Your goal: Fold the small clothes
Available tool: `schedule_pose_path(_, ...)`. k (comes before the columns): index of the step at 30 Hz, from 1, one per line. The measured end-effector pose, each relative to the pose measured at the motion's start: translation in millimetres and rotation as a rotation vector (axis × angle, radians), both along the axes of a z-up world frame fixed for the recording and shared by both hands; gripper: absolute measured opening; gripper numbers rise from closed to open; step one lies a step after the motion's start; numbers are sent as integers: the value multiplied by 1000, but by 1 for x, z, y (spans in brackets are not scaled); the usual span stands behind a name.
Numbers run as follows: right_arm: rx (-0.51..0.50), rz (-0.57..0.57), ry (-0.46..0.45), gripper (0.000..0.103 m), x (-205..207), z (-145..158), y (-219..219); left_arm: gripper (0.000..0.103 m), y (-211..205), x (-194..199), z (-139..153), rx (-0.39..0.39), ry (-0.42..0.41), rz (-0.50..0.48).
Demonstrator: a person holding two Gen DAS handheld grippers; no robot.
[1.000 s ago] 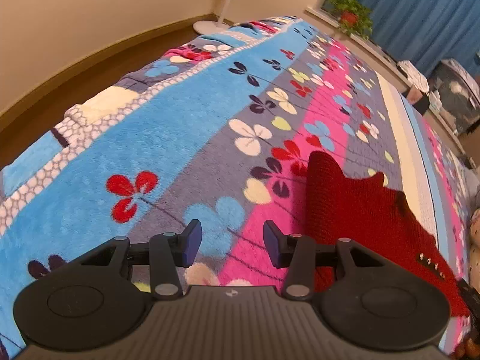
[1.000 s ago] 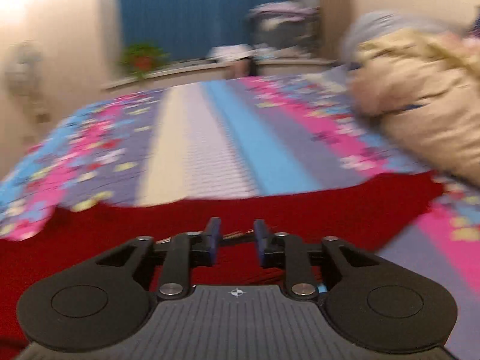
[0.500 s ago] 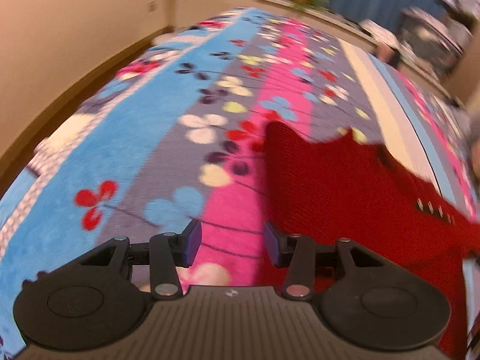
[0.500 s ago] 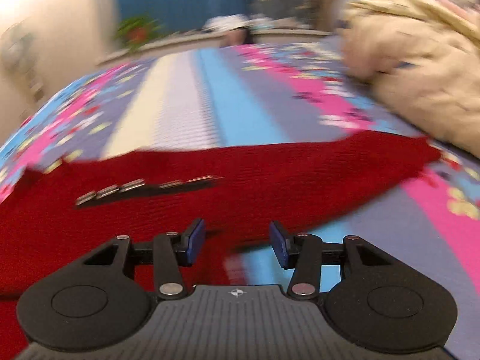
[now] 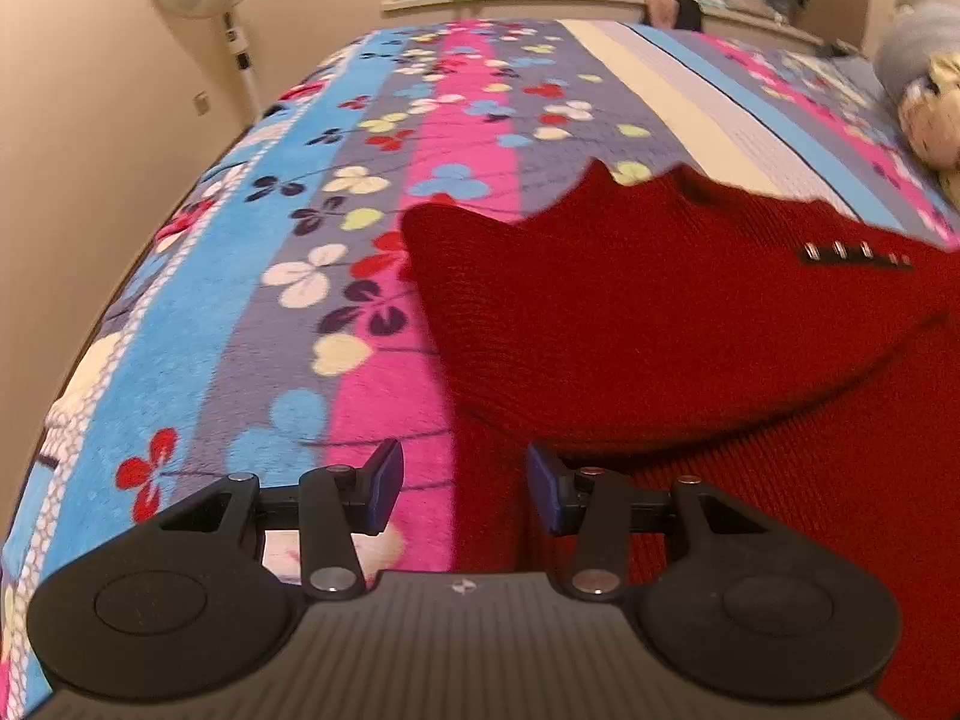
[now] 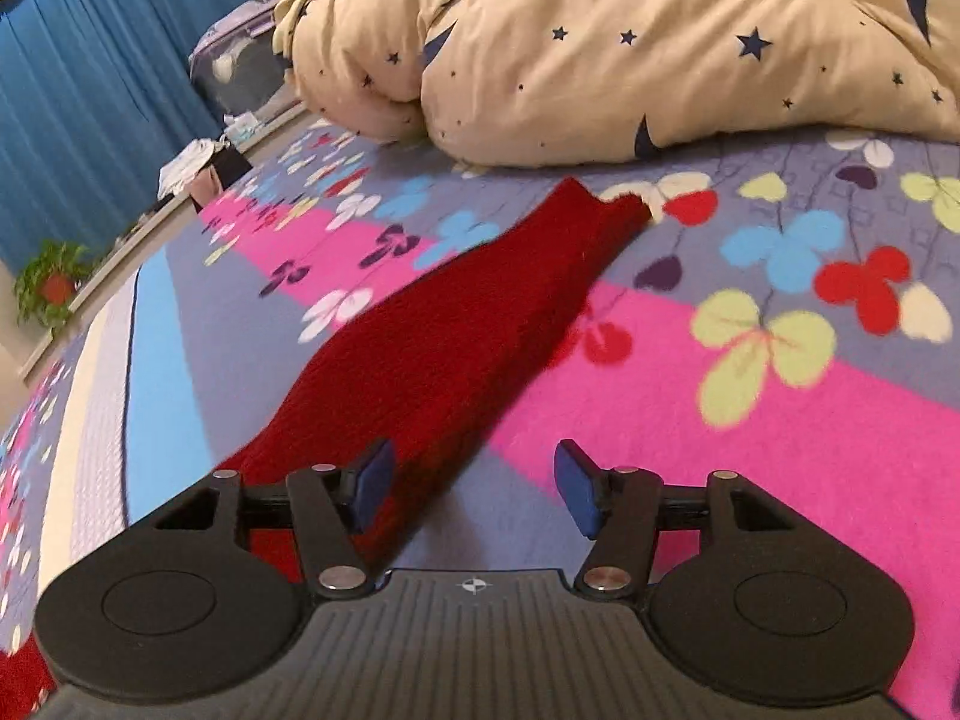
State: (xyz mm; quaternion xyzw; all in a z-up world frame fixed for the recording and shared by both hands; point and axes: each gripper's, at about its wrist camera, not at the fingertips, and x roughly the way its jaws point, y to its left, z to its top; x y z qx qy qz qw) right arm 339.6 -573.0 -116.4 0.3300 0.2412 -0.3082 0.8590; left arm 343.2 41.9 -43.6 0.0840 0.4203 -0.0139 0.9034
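A red knitted sweater (image 5: 690,312) is spread on the bed's flowered blanket (image 5: 300,228), and the folding is judged to be at an early stage. In the left wrist view, 1 part of the garment is seen lying over the body, a raised fold line running across it, so 1 fold is judged to be made already; which part it is cannot be told for certain. In the right wrist view, a sleeve (image 6: 480,324) is seen stretched out flat toward a star-printed duvet (image 6: 630,48), not yet brought in over the body. The left gripper (image 5: 459,495) is held low over the sweater's near left edge, its jaws released and part open, with the cloth edge seen in the gap but not pressed by the pads. The right gripper (image 6: 474,492) is held low at the near end of the sleeve; its jaws have just been opening and stand released, the sleeve's edge below the left pad and nothing clamped between them. Left to be done, as judged from this layout: the outstretched sleeve is to be folded inward, and the body is then to be folded into a compact stack. No other small clothes can be made out on the bed.
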Motion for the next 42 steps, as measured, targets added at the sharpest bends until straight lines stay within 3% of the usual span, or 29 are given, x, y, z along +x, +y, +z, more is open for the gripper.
schedule_pose_path(5, 2, -20, -16, 64, 15, -4, -16, 50, -9, -1, -7, 30, -8, -37)
schedule_pose_path(7, -2, -48, -14, 48, 18, -2, -21, 50, -9, -1, -7, 32, -13, -36)
schedule_pose_path(8, 1, -63, -7, 20, 20, -2, -24, 50, -8, 0, -7, 28, -12, -32)
schedule_pose_path(10, 28, -87, -18, 14, 20, 0, -29, 50, -6, 1, -6, 23, -12, -25)
schedule_pose_path(13, -71, -81, -14, 13, 23, 17, -15, 50, -3, -2, 0, 10, -19, -18)
schedule_pose_path(17, -301, -22, 19, 12, 41, 57, 34, 50, 6, -3, 12, -32, -34, 2)
schedule_pose_path(19, -411, 40, 12, 12, 53, 85, 76, 50, 9, -4, 17, -56, -31, 20)
schedule_pose_path(21, -512, 161, -77, 12, 57, 116, 138, 50, 16, -3, 22, -96, -29, 44)
schedule_pose_path(24, -723, 477, -214, 12, 46, 146, 261, 50, 25, -2, 27, -133, -28, 78)
schedule_pose_path(26, -791, 715, -285, 12, 27, 148, 336, 50, 33, -1, 29, -141, -28, 106)
schedule_pose_path(28, -792, 923, -280, 13, 7, 134, 398, 50, 44, 1, 33, -172, -25, 141)
schedule_pose_path(30, -742, 1059, -211, 13, -8, 109, 436, 50, 55, 2, 35, -207, -18, 173)
schedule_pose_path(33, -683, 1179, -74, 13, -25, 75, 458, 50, 69, 4, 37, -243, -7, 210)
schedule_pose_path(37, -623, 1154, 14, 13, -52, 71, 437, 50, 78, 8, 36, -297, 11, 223)
schedule_pose_path(42, -546, 1021, 77, 28, -96, 94, 357, 50, 78, 12, 32, -373, 20, 209)
